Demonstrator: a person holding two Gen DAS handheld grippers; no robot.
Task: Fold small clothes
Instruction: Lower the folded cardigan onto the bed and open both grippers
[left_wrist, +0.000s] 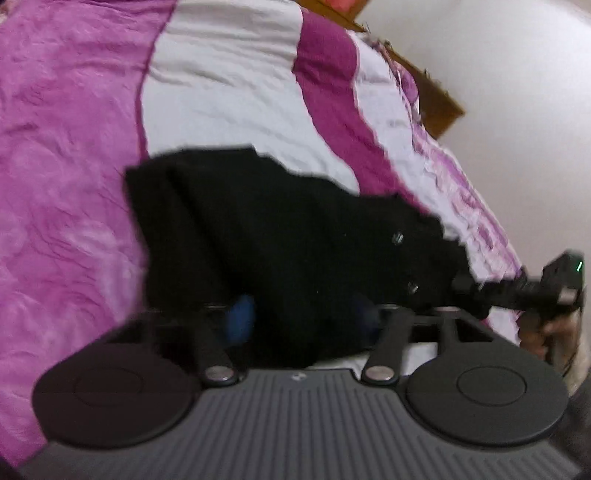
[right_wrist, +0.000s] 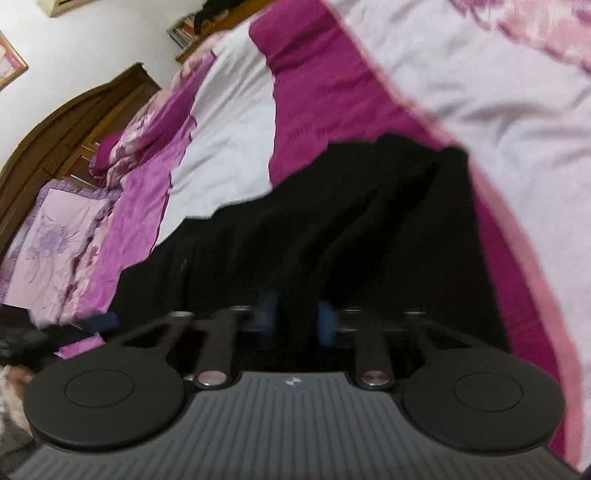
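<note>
Two tongs work one black garment (left_wrist: 280, 236), which lies across the middle of both frames on a bed (left_wrist: 66, 192) covered in a purple-and-white striped quilt. In the left wrist view, the left tongs (left_wrist: 303, 317) sit at lower centre with their blue-padded fingers (left_wrist: 240, 314) set fairly wide apart and dark cloth between them; whether the cloth is actually pinched cannot be told, since blur and the dark fabric hide the contact. In the right wrist view, the right tongs (right_wrist: 295, 317) show blue pads drawn much nearer together, with a fold of the garment running between them, so a grasp looks likely. The right tongs also appear at the right edge of the left view, at the garment's corner. Two small metal studs (left_wrist: 399, 238) show on the cloth right of centre. Judged risks: motion blur suggests quick movement, so a loose hold on the left side could let the edge slip and leave the fold crooked; thin dark fabric may bunch between the pads; and the soft quilt could be caught along with the garment.
</note>
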